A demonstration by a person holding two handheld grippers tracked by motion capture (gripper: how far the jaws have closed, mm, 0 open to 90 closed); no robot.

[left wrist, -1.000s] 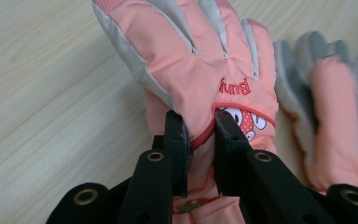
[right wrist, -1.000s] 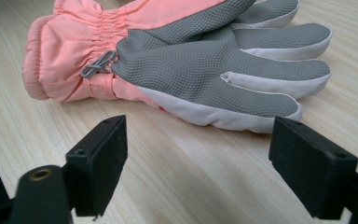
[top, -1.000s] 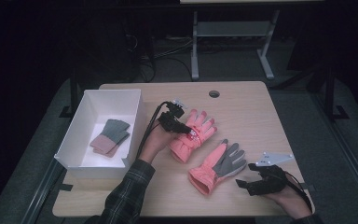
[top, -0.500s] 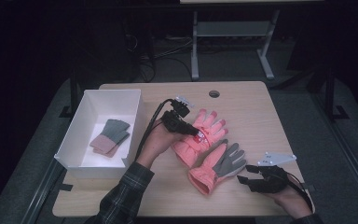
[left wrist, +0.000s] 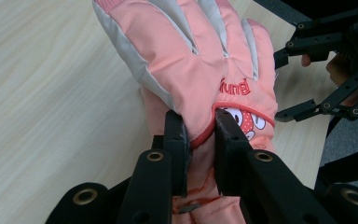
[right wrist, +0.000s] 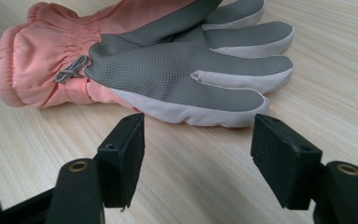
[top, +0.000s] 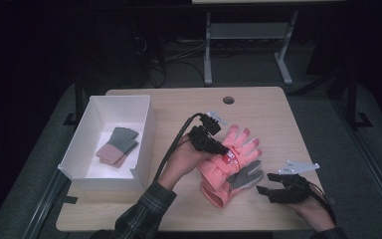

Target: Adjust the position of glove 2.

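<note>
My left gripper [top: 223, 148] is shut on a pink glove [top: 238, 147], pinching a fold of fabric on its back near the cartoon patch [left wrist: 242, 119]. In the left gripper view the pads [left wrist: 177, 140] squeeze the glove [left wrist: 191, 56], which lies back up. This glove lies partly over a second pink glove [top: 243, 177], which rests palm up with its grey grip side [right wrist: 177, 70] showing. My right gripper [top: 264, 182] sits just right of that glove's fingers. Its jaws [right wrist: 198, 154] have just been opening, with nothing between them. From the left gripper view the right gripper [left wrist: 282, 86] shows beyond the glove.
A white box [top: 144, 124] stands at the table's left, holding a folded grey and pink item [top: 117, 147]. A round cable hole [top: 228, 100] sits near the table's far edge. A metal stand [top: 208, 50] is behind the table.
My left gripper has carried the pink glove to the right and a little up, so it now overlaps the palm-up glove. The right hand has stayed in place.
</note>
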